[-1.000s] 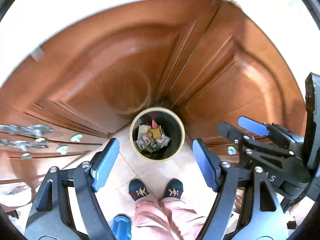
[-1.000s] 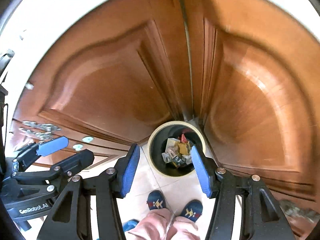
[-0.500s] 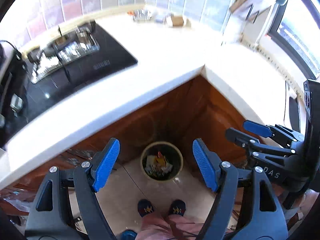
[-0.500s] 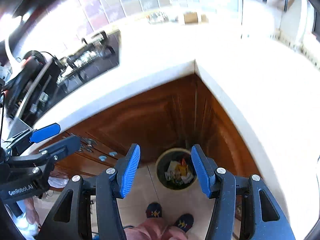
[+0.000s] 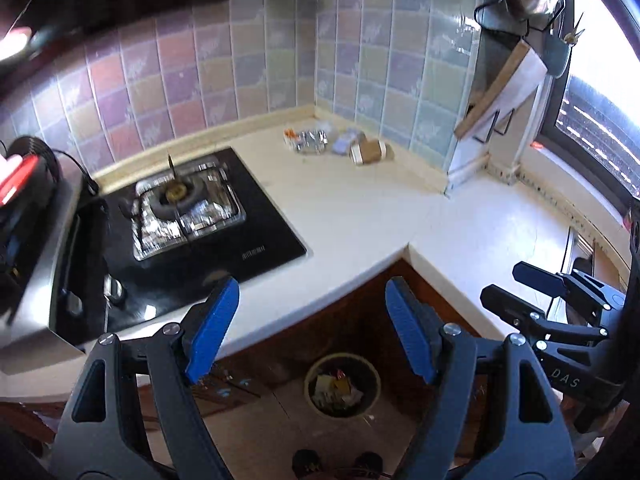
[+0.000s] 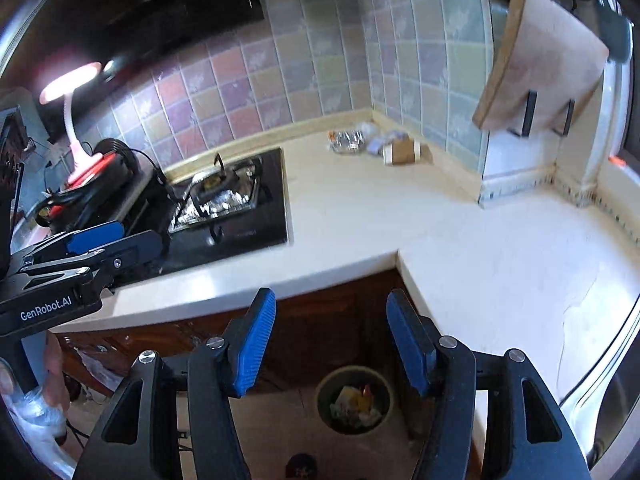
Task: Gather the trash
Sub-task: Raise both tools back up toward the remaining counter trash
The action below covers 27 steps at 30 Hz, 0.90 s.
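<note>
A round trash bin stands on the floor under the counter corner, with wrappers inside; it also shows in the right wrist view. Several pieces of trash lie at the counter's far corner: a foil wrapper, a pale crumpled wrapper and a brown paper cup on its side. My left gripper is open and empty, high above the bin. My right gripper is open and empty beside it.
A black gas hob with foil round the burner sits on the white L-shaped counter. A wooden cutting board hangs on the right wall. A pink lamp and cables stand at the left. Wooden cabinet doors are below.
Both grippers have risen and tilted up from the bin. The view went from cabinet doors and bin close up to the whole countertop with trash at the far corner.
</note>
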{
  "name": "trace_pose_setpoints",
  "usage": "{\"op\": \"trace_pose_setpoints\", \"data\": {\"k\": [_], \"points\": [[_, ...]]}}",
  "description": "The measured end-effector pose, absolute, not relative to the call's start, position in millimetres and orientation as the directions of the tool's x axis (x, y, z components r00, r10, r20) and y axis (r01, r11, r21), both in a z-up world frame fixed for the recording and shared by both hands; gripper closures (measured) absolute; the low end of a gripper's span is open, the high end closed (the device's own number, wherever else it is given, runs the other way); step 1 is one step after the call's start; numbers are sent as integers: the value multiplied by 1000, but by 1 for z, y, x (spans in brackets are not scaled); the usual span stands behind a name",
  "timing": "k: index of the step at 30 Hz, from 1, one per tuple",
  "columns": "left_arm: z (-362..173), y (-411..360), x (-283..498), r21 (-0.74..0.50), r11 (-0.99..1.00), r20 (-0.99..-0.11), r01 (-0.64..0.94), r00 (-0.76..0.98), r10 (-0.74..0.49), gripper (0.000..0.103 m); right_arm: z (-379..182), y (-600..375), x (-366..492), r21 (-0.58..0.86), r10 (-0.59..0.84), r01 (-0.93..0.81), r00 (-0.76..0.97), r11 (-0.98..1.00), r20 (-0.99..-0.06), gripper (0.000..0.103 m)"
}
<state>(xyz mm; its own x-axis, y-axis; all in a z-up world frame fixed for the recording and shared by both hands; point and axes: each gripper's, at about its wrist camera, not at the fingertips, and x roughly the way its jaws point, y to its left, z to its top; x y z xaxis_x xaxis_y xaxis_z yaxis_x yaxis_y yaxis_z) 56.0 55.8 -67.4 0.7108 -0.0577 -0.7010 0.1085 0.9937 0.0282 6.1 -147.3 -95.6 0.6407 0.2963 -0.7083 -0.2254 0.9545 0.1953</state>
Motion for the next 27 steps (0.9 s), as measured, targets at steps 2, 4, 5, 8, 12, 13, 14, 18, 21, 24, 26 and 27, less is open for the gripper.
{"op": "trace_pose_setpoints", "data": {"k": [2, 4, 5, 8, 12, 13, 14, 18, 21, 24, 26, 27], "points": [[-45, 54, 55, 38, 994, -676, 105, 735, -52, 29, -77, -151, 11, 190, 299, -234, 663, 954, -687, 42], [-22, 51, 54, 36, 995, -654, 96, 755, -50, 29, -62, -156, 14, 188, 304, -241, 679, 952, -668, 40], [-12, 51, 55, 30, 995, -645, 91, 762, -50, 29, -55, -158, 16, 185, 305, -245, 685, 952, -662, 40], [10, 51, 60, 13, 998, -629, 67, 776, -44, 29, -34, -162, 29, 171, 302, -253, 699, 952, -649, 40], [33, 53, 69, -8, 999, -618, 44, 785, -40, 29, -11, -164, 48, 152, 302, -267, 713, 951, -633, 38], [38, 54, 72, -12, 999, -616, 42, 786, -41, 29, -4, -164, 54, 144, 298, -269, 720, 952, -627, 35], [42, 54, 76, -14, 999, -614, 42, 788, -42, 29, 1, -165, 59, 137, 294, -268, 726, 953, -621, 32], [54, 55, 96, -4, 999, -613, 48, 789, -40, 29, 17, -160, 87, 126, 289, -270, 734, 955, -615, 31], [56, 55, 119, 8, 998, -619, 57, 784, -39, 29, 27, -155, 115, 126, 286, -267, 733, 955, -617, 30], [55, 58, 152, 9, 998, -635, 65, 772, -45, 29, 31, -148, 148, 121, 275, -257, 730, 959, -625, 30], [51, 62, 177, 9, 997, -648, 75, 760, -51, 29, 31, -144, 175, 127, 271, -249, 720, 960, -639, 30], [48, 63, 194, 11, 997, -658, 81, 751, -54, 29, 30, -142, 191, 132, 270, -244, 711, 961, -650, 30]]}}
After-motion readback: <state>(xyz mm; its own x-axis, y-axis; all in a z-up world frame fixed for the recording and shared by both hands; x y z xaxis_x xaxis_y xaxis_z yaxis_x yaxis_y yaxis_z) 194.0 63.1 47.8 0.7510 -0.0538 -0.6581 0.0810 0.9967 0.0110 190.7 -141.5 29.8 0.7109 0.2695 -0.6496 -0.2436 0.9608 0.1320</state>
